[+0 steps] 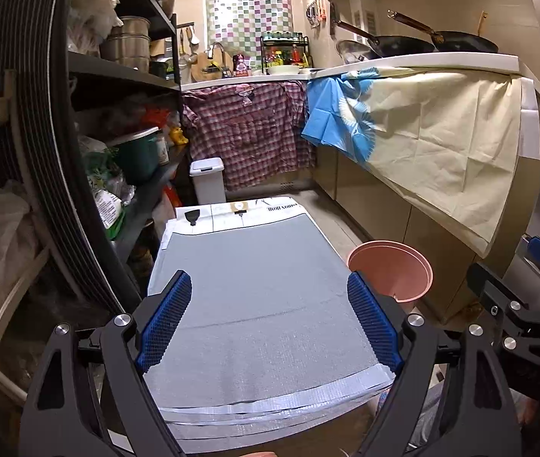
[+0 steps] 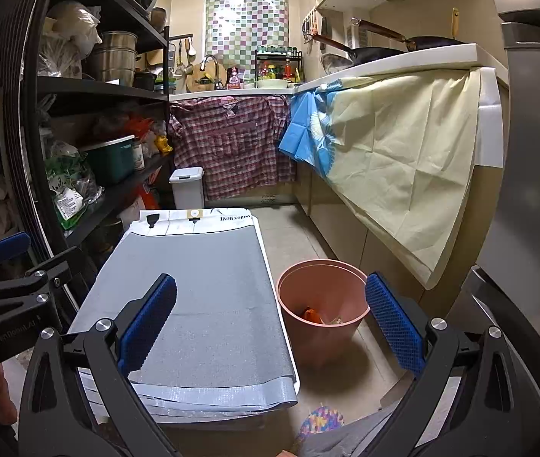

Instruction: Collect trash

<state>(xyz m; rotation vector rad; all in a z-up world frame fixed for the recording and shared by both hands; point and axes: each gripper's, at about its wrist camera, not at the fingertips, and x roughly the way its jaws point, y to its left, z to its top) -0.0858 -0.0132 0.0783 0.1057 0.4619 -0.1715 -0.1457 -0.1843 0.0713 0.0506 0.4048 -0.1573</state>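
Both grippers, left (image 1: 270,320) and right (image 2: 270,321), hung jaws spread, empty, over bare grey worktop (image 2: 201,285); pink bin (image 2: 323,301) right held scraps; a careless swing risked toppling it.

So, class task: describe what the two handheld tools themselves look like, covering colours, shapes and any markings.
Both match. The left tool has two flat fingers faced with blue, diamond-textured pads on black angular frames with triangular cut-outs and round silver bolts. The right tool is built the same. Seen from the right wrist camera, the left tool's black body carries faint, partly legible lettering and a blue part. No cables or sleeves show.
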